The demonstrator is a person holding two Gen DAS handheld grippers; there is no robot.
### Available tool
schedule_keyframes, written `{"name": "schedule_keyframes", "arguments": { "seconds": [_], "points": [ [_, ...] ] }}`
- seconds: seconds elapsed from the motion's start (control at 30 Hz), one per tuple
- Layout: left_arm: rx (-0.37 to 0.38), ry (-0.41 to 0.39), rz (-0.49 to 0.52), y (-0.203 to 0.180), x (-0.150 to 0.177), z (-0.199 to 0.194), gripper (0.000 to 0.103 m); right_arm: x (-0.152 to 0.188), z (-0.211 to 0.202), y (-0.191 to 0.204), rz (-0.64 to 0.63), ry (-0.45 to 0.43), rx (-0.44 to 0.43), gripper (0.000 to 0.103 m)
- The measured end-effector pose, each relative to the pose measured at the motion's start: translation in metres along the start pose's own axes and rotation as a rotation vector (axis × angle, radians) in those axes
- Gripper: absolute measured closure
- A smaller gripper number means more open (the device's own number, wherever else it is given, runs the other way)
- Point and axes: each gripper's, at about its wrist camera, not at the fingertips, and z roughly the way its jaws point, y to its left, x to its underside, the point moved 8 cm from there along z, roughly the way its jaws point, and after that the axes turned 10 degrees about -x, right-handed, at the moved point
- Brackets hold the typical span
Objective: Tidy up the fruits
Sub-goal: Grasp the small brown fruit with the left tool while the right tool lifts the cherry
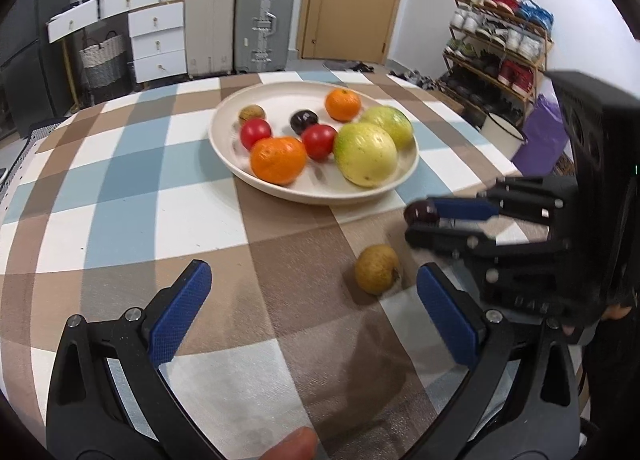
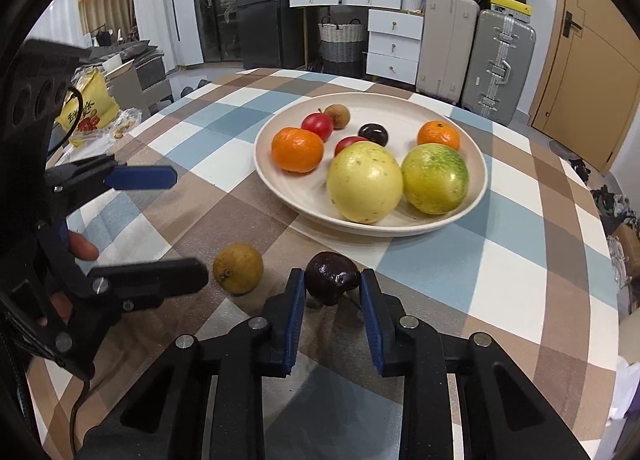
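A cream plate (image 2: pixel 476 196) (image 1: pixel 224 148) on the checked tablecloth holds two oranges, two red fruits, two large yellow-green fruits, a dark fruit and a small brown one. My right gripper (image 2: pixel 331 280) (image 1: pixel 416 218) is shut on a dark purple fruit (image 2: pixel 331 277) (image 1: pixel 419 212) just in front of the plate, low over the cloth. A small yellow-brown fruit (image 1: pixel 377 269) (image 2: pixel 237 268) lies loose on the cloth. My left gripper (image 1: pixel 314 276) (image 2: pixel 184 226) is open, and the yellow-brown fruit sits just ahead of its right finger.
Suitcases (image 1: pixel 240 20), white drawers (image 1: pixel 156 36) and a door (image 1: pixel 352 0) stand beyond the table's far edge. A shoe rack (image 1: pixel 500 44) stands to the right. A yellow bag (image 2: pixel 90 108) lies off the table's left side.
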Motion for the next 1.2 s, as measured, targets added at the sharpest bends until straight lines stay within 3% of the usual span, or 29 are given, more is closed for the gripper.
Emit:
{"name": "schedule_keyframes", "arguments": {
  "seconds": [0.17, 0.33, 0.67, 0.77, 0.83, 1.2],
  "points": [
    [0.009, 0.037, 0.038, -0.009, 0.005, 0.006, 0.001, -0.001, -0.003, -0.007, 0.024, -0.012, 0.011, 0.075],
    [0.035, 0.076, 0.097, -0.023, 0.009, 0.014, 0.020, -0.001, -0.002, -0.007, 0.021, -0.007, 0.013, 0.075],
    [0.085, 0.079, 0.126, -0.033, 0.011, 0.015, 0.042, 0.000, -0.002, -0.006, 0.017, -0.007, 0.013, 0.075],
    [0.106, 0.077, 0.124, -0.034, 0.009, 0.015, 0.060, -0.001, -0.002, -0.006, 0.016, -0.008, 0.012, 0.075],
    [0.124, 0.075, 0.129, -0.036, 0.010, 0.013, 0.080, 0.000, -0.002, -0.006, 0.016, -0.007, 0.013, 0.075],
    [0.124, 0.021, 0.075, -0.024, 0.004, 0.001, 0.080, -0.001, -0.005, -0.007, 0.028, -0.022, 0.009, 0.075]
  ]
}}
